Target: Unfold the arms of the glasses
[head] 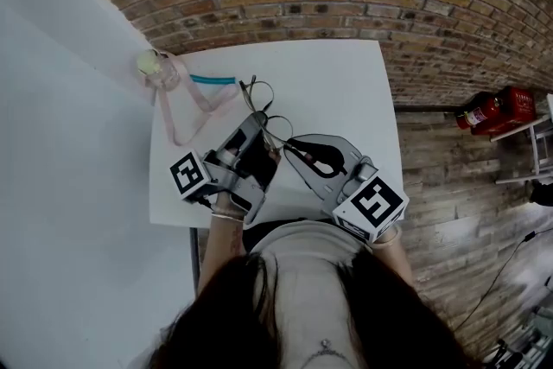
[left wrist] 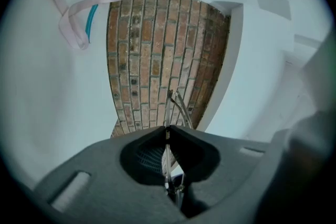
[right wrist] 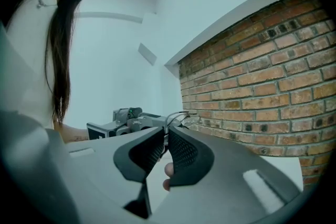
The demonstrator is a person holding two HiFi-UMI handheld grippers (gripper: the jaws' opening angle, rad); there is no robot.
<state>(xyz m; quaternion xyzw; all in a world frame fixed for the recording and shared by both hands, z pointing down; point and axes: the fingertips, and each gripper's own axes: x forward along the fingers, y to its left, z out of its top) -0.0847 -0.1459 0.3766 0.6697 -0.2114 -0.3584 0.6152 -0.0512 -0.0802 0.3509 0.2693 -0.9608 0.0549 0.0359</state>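
Edges: the desk is bare along its right edge and far right corner; a brick wall runs beyond the far edge.
Glasses: over the desk's middle, between the two claws.
Left claw: jaws clamped on the thin frame.
Right claw: jaws pinched on a wire arm.
Count: one glasses, two claws; by the far left corner, one bottle, one pink strap, one teal strip.

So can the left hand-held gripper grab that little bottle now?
Probably not yet: the left hand-held gripper is shut on the glasses, so its jaws are full. The bottle itself sits unblocked.
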